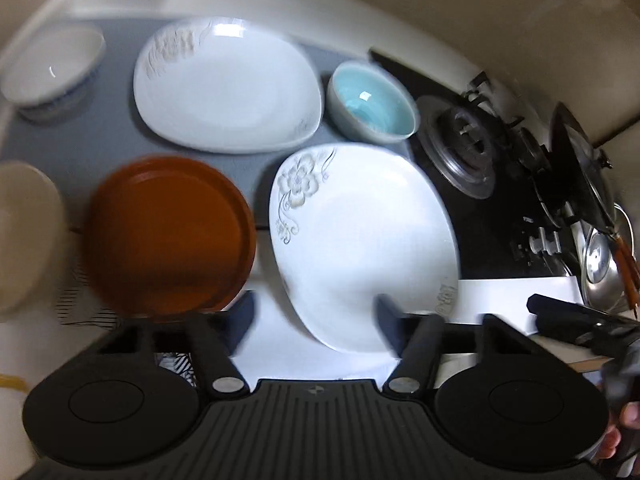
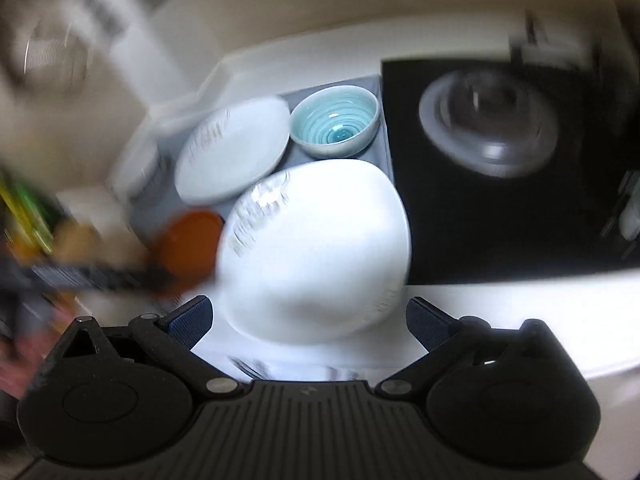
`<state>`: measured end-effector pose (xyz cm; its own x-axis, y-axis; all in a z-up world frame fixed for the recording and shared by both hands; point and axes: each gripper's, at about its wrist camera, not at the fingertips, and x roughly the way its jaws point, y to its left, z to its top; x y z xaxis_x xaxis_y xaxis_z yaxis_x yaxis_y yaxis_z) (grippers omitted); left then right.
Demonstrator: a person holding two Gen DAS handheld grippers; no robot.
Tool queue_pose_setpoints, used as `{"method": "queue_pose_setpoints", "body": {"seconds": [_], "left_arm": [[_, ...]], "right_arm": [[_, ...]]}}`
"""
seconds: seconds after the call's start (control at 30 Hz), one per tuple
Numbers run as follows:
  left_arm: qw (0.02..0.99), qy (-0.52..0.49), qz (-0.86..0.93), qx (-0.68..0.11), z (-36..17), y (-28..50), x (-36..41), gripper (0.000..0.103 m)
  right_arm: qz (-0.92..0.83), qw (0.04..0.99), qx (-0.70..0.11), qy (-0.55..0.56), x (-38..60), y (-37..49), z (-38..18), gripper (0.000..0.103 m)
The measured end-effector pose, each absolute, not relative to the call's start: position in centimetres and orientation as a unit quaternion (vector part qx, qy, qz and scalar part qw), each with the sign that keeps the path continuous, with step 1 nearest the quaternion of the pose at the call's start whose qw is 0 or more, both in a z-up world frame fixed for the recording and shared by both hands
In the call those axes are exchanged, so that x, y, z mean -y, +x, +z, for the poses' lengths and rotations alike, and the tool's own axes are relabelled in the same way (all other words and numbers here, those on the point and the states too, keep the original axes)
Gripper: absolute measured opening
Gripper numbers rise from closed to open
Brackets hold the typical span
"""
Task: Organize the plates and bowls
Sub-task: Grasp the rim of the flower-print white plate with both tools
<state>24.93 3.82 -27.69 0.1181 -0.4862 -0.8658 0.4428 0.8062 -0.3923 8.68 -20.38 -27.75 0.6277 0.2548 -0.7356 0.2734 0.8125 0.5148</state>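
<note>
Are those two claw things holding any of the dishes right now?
No. The left gripper and right gripper are both open, hovering over the near white plate, gripping nothing.

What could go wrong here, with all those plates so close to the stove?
1. The near white plate seems to overlap the stove edge, so a nudge might tip or slide it.
2. Both views are blurred by motion; the open left claw or open right claw might clip that plate's rim.
3. The blue bowl sits tight beside both white plates, so shifting one may knock it.
</note>
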Motion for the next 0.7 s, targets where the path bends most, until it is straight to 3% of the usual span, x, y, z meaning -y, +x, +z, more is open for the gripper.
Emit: {"method": "queue_pose_setpoints", "body": {"seconds": [0.13, 0.17, 0.2, 0.23, 0.37, 0.7], "left_arm": [[0.742, -0.036, -0.269, -0.613, -30.6, 26.3, -3.0, 0.049], [0.736, -0.047, -0.259, -0.624, -31.3, 26.5, -3.0, 0.042], [0.727, -0.065, -0.25, -0.637, -32.0, 26.7, -2.9, 0.038], [0.717, -0.082, -0.244, -0.648, -32.6, 26.8, -2.9, 0.037], [0.71, -0.096, -0.212, -0.664, -34.0, 26.6, -1.9, 0.021], [0.717, -0.132, -0.171, -0.663, -34.9, 26.5, -1.6, 0.021]], "right_arm": [[0.015, 0.84, -0.436, 0.323, 23.7, 10.3, -29.9, 0.095], [0.022, 0.84, -0.435, 0.322, 24.2, 10.6, -30.2, 0.093], [0.031, 0.84, -0.434, 0.324, 24.8, 10.8, -30.6, 0.087], [0.04, 0.837, -0.435, 0.328, 25.5, 11.4, -30.9, 0.074], [0.068, 0.822, -0.433, 0.364, 28.8, 13.2, -32.8, 0.063], [0.099, 0.778, -0.465, 0.411, 32.0, 15.5, -37.7, 0.039]]}}
